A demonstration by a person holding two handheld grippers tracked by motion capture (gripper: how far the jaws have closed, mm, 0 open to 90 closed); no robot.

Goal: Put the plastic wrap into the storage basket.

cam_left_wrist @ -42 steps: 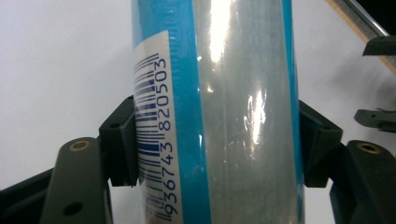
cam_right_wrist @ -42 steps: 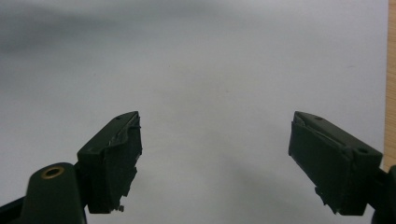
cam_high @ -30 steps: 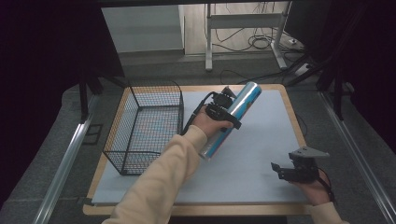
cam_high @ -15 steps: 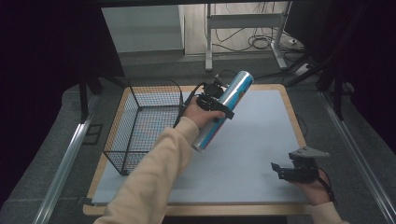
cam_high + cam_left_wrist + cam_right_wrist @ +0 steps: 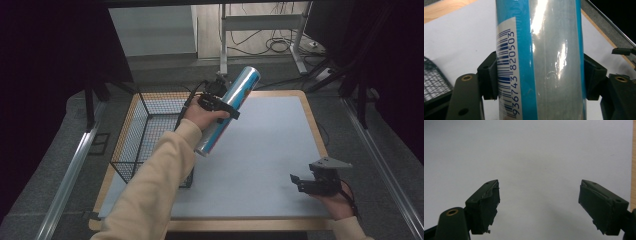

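L gripper (image 5: pixel 218 102), fingers clamped on a shiny blue-and-silver foil tube (image 5: pixel 228 110), hangs beside the black wire basket (image 5: pixel 150 134); likely next: lower it in. R gripper (image 5: pixel 316 182) idle, fingers wide.

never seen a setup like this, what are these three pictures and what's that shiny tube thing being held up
No robot here: a person holds a two-jaw claw in each hand at a table. The high view looks down from above the person's side; the other two pictures come from cameras riding on each claw.

The left claw is shut on a shiny blue and silver tube, lifted off the table and tilted. In the left gripper view the tube sits between the jaws, its barcode label showing.

The right claw is open with nothing between its jaws, low over the white mat.

A black wire basket stands at the table's left side.
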